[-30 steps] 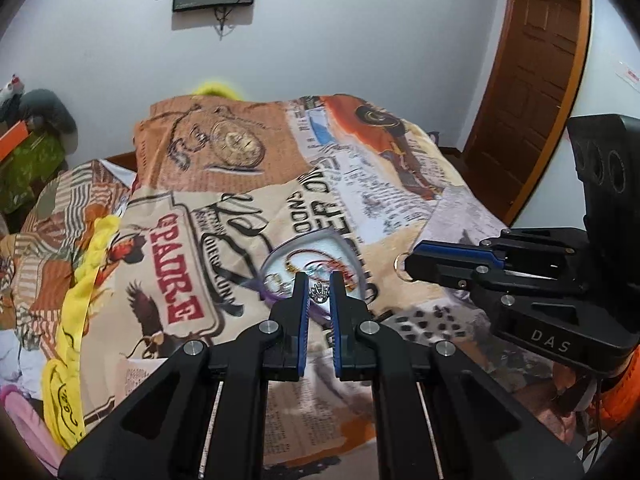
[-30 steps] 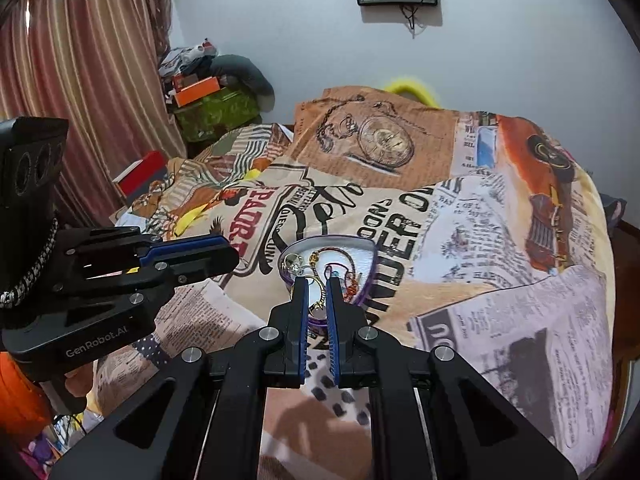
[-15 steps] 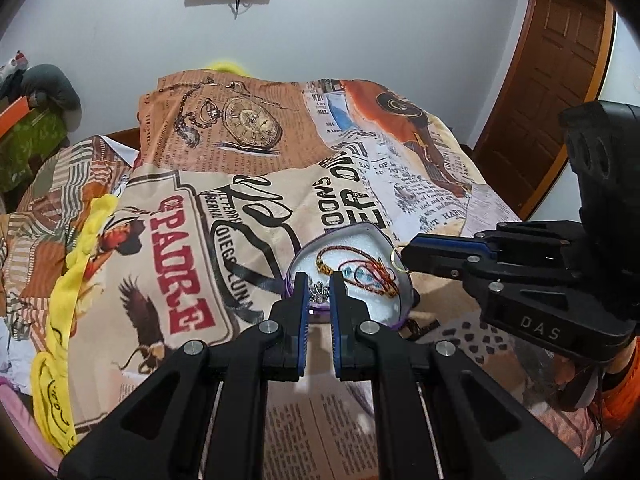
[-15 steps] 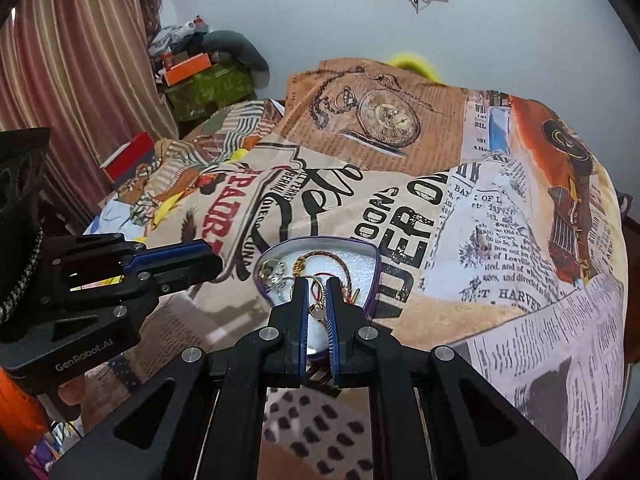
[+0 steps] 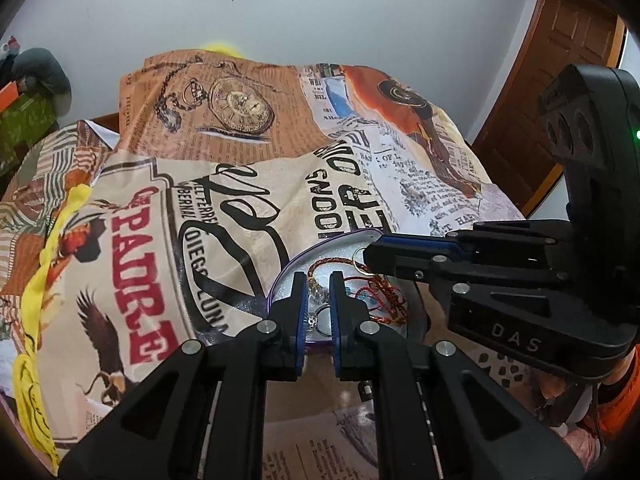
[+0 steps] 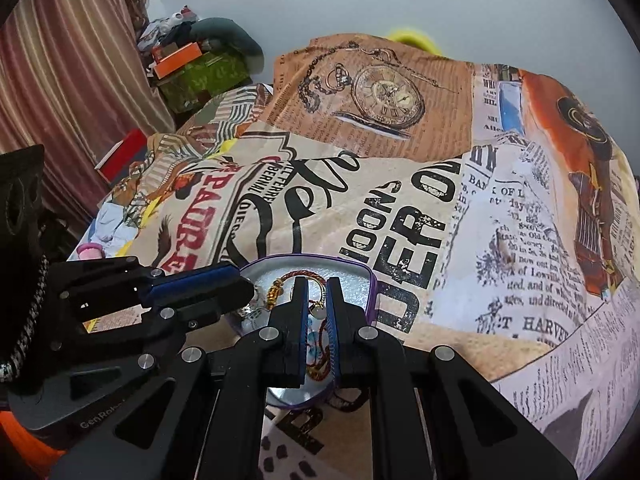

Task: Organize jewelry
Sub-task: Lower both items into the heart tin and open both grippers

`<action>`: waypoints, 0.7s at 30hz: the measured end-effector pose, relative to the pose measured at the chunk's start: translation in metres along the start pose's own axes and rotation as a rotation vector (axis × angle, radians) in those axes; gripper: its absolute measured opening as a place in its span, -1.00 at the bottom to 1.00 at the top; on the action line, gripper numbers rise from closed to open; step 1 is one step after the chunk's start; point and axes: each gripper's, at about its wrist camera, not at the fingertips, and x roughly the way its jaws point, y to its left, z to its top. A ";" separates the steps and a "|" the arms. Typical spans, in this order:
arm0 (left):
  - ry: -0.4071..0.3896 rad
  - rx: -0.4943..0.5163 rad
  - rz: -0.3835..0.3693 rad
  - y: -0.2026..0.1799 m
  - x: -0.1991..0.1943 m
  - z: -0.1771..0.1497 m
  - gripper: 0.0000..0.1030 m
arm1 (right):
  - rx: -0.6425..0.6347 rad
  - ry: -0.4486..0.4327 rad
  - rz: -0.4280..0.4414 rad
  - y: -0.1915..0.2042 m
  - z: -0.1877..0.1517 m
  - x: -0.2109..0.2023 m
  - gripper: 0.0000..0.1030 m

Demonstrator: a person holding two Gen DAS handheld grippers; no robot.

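Note:
A purple-rimmed heart-shaped tray (image 5: 280, 276) (image 6: 370, 276) lies on the printed bedspread and holds a braided bracelet (image 6: 300, 275), red thread bracelets (image 5: 380, 300) and small silver pieces. My left gripper (image 5: 319, 282) hovers over the tray's near left side, jaws a narrow gap apart around a small silver piece (image 5: 318, 296). My right gripper (image 6: 316, 286) hovers over the tray too, jaws narrowly apart, with a thin gold ring (image 5: 362, 260) at its tip and a small earring (image 6: 318, 311) between them. Whether either grips its piece is unclear.
The bedspread (image 5: 240, 200) covers the whole bed. A yellow cloth (image 5: 36, 280) runs along its left edge. Boxes and clutter (image 6: 192, 68) sit by the curtain at the left. A wooden door (image 5: 560, 80) is at the right.
Both grippers moved forward and down over the tray, which now sits right under their tips. The gold ring stays at the right gripper's tip.

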 end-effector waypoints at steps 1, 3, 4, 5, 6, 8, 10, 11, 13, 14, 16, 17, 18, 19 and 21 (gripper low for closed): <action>0.001 -0.004 -0.001 0.001 0.001 0.000 -0.84 | -0.003 0.002 -0.006 -0.001 0.000 0.001 -0.85; 0.000 -0.009 -0.002 0.003 0.002 0.000 -0.84 | -0.009 0.011 -0.011 -0.001 -0.001 0.004 -0.85; 0.000 -0.009 -0.002 0.003 0.002 -0.001 -0.84 | -0.011 0.014 -0.013 -0.001 -0.002 0.005 -0.85; 0.001 -0.007 -0.001 0.003 0.002 -0.001 -0.84 | -0.015 0.016 -0.015 -0.001 -0.002 0.007 -0.85; 0.001 -0.003 0.001 0.003 0.001 -0.001 -0.84 | -0.020 0.019 -0.017 0.000 -0.003 0.007 -0.85; -0.001 0.006 0.010 0.002 0.000 -0.001 -0.81 | -0.029 0.022 -0.019 0.001 -0.005 0.008 -0.85; -0.005 0.014 0.018 0.001 -0.004 -0.002 -0.67 | -0.039 0.026 -0.026 0.002 -0.005 0.008 -0.85; -0.008 0.016 0.020 0.001 -0.007 -0.002 -0.49 | -0.044 0.028 -0.030 0.002 -0.005 0.008 -0.85; -0.017 0.016 0.029 0.001 -0.011 -0.002 -0.28 | -0.057 0.031 -0.044 0.004 -0.005 0.008 -0.83; -0.024 0.018 0.032 0.000 -0.015 -0.002 -0.23 | -0.062 0.032 -0.052 0.004 -0.006 0.007 -0.78; -0.033 0.023 0.043 0.000 -0.021 -0.001 -0.22 | -0.070 0.030 -0.072 0.005 -0.005 0.005 -0.67; -0.038 0.025 0.049 -0.001 -0.024 -0.001 -0.22 | -0.074 0.023 -0.077 0.006 -0.005 0.003 -0.61; -0.046 0.026 0.057 -0.001 -0.028 -0.001 -0.22 | -0.074 0.018 -0.078 0.007 -0.005 0.002 -0.59; -0.054 0.027 0.061 -0.001 -0.033 0.000 -0.21 | -0.073 0.011 -0.081 0.007 -0.005 -0.001 -0.53; -0.067 0.028 0.065 -0.001 -0.041 0.001 -0.21 | -0.072 -0.003 -0.096 0.009 -0.005 -0.007 -0.37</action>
